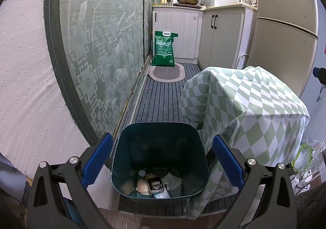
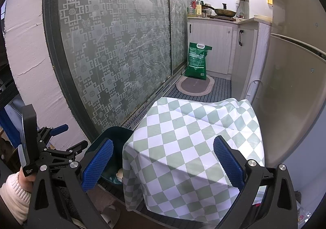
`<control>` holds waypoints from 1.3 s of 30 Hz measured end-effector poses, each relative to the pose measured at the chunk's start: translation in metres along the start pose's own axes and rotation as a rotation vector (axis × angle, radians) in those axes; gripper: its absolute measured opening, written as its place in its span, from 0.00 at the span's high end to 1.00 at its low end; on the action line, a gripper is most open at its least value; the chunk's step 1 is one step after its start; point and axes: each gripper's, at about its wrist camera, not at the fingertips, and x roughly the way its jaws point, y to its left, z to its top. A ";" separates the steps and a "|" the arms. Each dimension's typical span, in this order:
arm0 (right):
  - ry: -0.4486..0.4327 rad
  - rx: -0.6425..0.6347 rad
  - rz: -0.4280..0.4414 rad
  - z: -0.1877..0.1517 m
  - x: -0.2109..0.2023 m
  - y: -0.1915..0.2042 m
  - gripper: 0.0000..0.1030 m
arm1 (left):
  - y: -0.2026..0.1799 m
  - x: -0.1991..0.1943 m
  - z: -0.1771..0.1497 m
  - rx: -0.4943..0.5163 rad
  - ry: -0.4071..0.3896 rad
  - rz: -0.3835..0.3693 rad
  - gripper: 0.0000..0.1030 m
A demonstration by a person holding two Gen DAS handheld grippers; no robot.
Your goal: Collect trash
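Trash [image 1: 156,185] lies in bin [image 1: 130,141], left gripper [image 1: 163,161] spread above

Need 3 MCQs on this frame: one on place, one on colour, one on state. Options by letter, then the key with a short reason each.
1. Where does the bin stand?
A. on the counter
B. on the floor left of the checked cloth
C. inside the fridge

2. What colour is the sack by the cabinets?
A. green
B. red
C. yellow

3. How are the left tongs?
A. shut on a wrapper
B. shut, empty
C. open, empty

Key: 1 B, the bin sits on the striped mat beside the draped cloth. 2 A, the sack is green with a white handle. 3 C, both blue pads stand wide apart with only the bin seen between them.
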 end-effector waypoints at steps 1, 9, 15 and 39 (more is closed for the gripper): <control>0.000 0.000 0.000 0.000 0.000 0.000 0.03 | 0.000 0.000 0.000 0.001 0.000 0.001 0.03; 0.000 -0.001 -0.001 0.000 0.000 0.000 0.03 | 0.000 0.000 0.000 0.001 0.001 -0.001 0.03; 0.000 0.000 -0.002 0.000 0.000 0.000 0.03 | -0.001 0.000 0.000 0.003 0.001 -0.002 0.03; 0.000 -0.002 -0.002 -0.001 0.000 0.000 0.03 | -0.001 0.002 -0.002 0.005 0.007 -0.006 0.03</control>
